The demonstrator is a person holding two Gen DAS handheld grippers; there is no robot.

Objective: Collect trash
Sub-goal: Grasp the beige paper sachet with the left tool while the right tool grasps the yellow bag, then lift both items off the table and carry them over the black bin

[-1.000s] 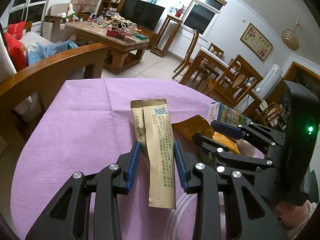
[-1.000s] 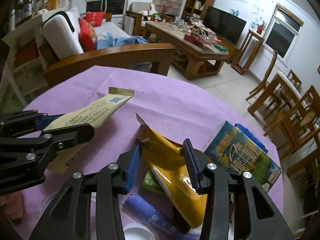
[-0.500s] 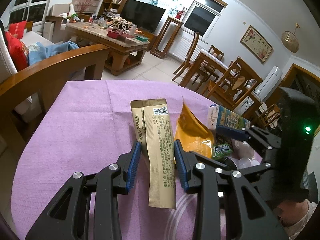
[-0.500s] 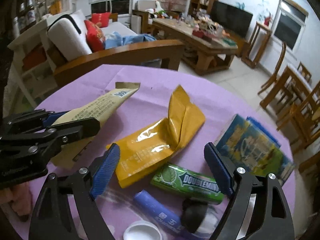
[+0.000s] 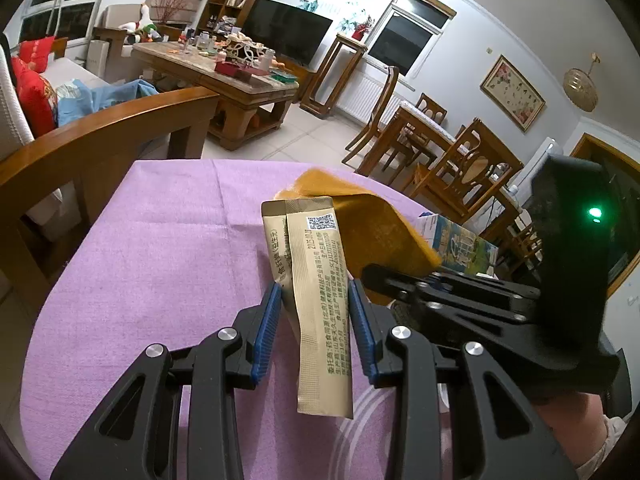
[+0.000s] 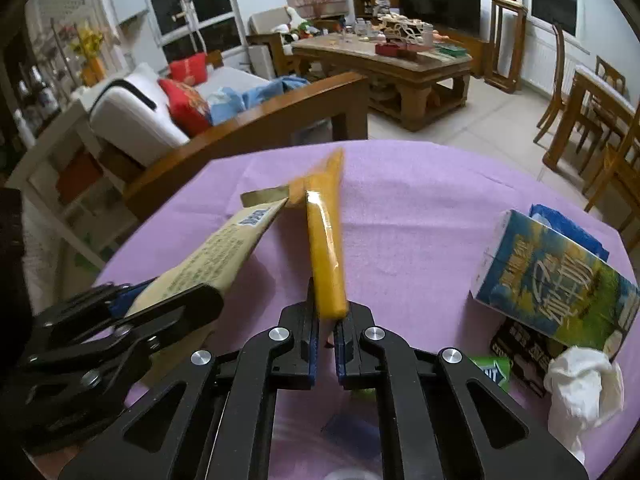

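My left gripper (image 5: 316, 312) is shut on a long beige sachet (image 5: 320, 300) with printed text and holds it above the purple tablecloth (image 5: 168, 248). My right gripper (image 6: 328, 320) is shut on a yellow foil wrapper (image 6: 326, 248) and holds it lifted, edge-on, next to the sachet (image 6: 216, 256). The wrapper shows behind the sachet in the left wrist view (image 5: 372, 220). The right gripper (image 5: 404, 280) sits just right of the left one.
A blue-green tissue pack (image 6: 556, 276), crumpled white tissue (image 6: 584, 384), a green gum pack (image 6: 492, 372) and a dark wrapper (image 6: 520, 356) lie at the table's right. A wooden chair back (image 5: 100, 136) stands past the far left edge.
My right gripper has closed on the yellow wrapper and lifted it off the pile, up beside the sachet. My left gripper has kept hold of the sachet.
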